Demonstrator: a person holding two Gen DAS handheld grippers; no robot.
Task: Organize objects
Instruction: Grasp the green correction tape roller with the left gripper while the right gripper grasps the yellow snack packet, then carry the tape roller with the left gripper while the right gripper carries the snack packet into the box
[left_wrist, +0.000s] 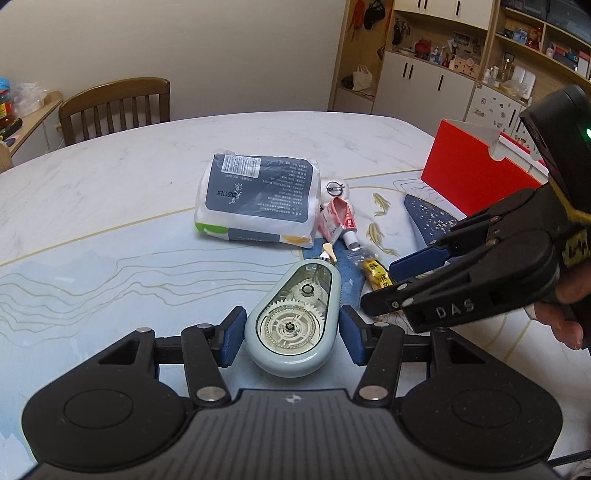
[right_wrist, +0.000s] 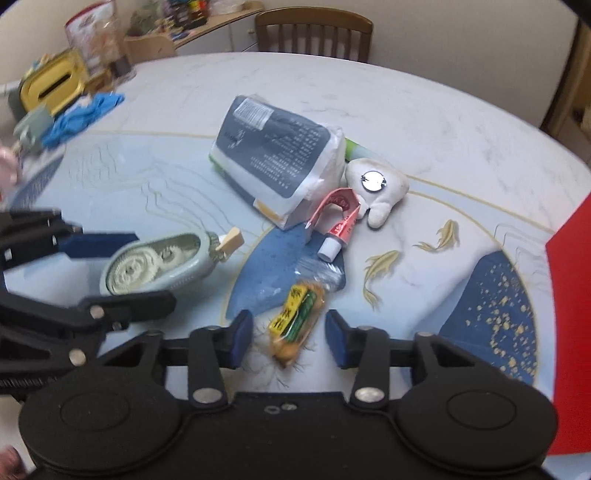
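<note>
A pale green correction tape dispenser (left_wrist: 293, 319) lies on the table between the open fingers of my left gripper (left_wrist: 291, 336); small gaps show on both sides. It also shows in the right wrist view (right_wrist: 157, 264). A yellow snack packet (right_wrist: 295, 319) lies between the open fingers of my right gripper (right_wrist: 289, 339), untouched. In the left wrist view the right gripper (left_wrist: 402, 277) reaches in from the right over the packet (left_wrist: 376, 275). A tissue pack (left_wrist: 258, 197), a red-and-white tube (right_wrist: 338, 225) and a white plush tooth (right_wrist: 376, 192) lie behind.
A red box (left_wrist: 476, 168) stands at the right. A gold tin (right_wrist: 50, 85), blue cloth (right_wrist: 81, 116) and jars sit at the far left of the table (left_wrist: 110, 184). A wooden chair (left_wrist: 114, 109) stands behind it, with shelving at the back right.
</note>
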